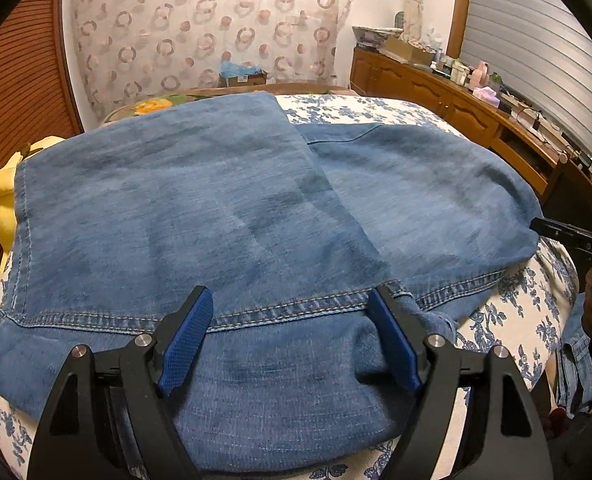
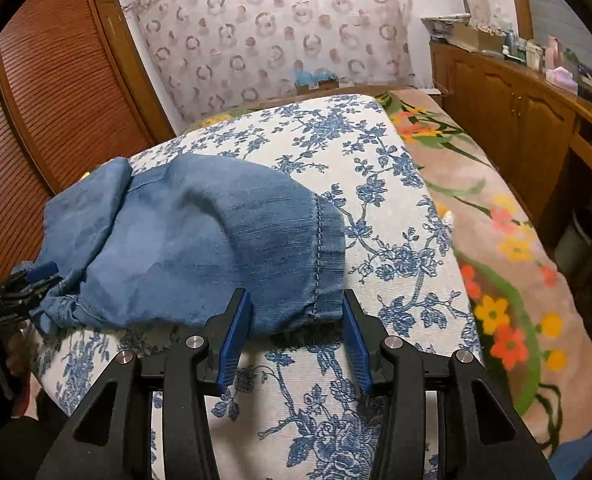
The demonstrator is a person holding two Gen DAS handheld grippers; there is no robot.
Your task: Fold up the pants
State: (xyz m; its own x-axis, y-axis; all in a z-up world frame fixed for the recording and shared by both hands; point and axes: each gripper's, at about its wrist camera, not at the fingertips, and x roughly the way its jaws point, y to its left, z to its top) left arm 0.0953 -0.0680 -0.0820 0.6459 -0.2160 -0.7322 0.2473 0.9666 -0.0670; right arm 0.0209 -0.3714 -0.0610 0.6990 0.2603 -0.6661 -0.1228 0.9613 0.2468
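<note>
Bedroom walls close the scene: a ring-patterned curtain (image 1: 200, 36) hangs at the back, a slatted wooden wardrobe (image 2: 56, 92) stands on one side and a long wooden dresser (image 1: 455, 100) crowded with small items runs along the other. Below them a bed carries a white cover printed with blue flowers (image 2: 335, 136), and beside it lies a pinkish blanket with bright blooms (image 2: 495, 220).

Spread across the floral cover are the denim pants (image 1: 216, 208), folded over so that one layer lies on another, the stitched hem band running across the near edge. A yellow plush (image 1: 4, 192) peeks out past the far left edge of the denim.

Over the near fold, the left gripper (image 1: 290, 304) has its blue pads spread wide, with denim lying between them but unpinched. At the hemmed end of the leg, the right gripper (image 2: 296, 304) has its jaws parted too, with the cuff edge between the pads; they do not press on it.
</note>
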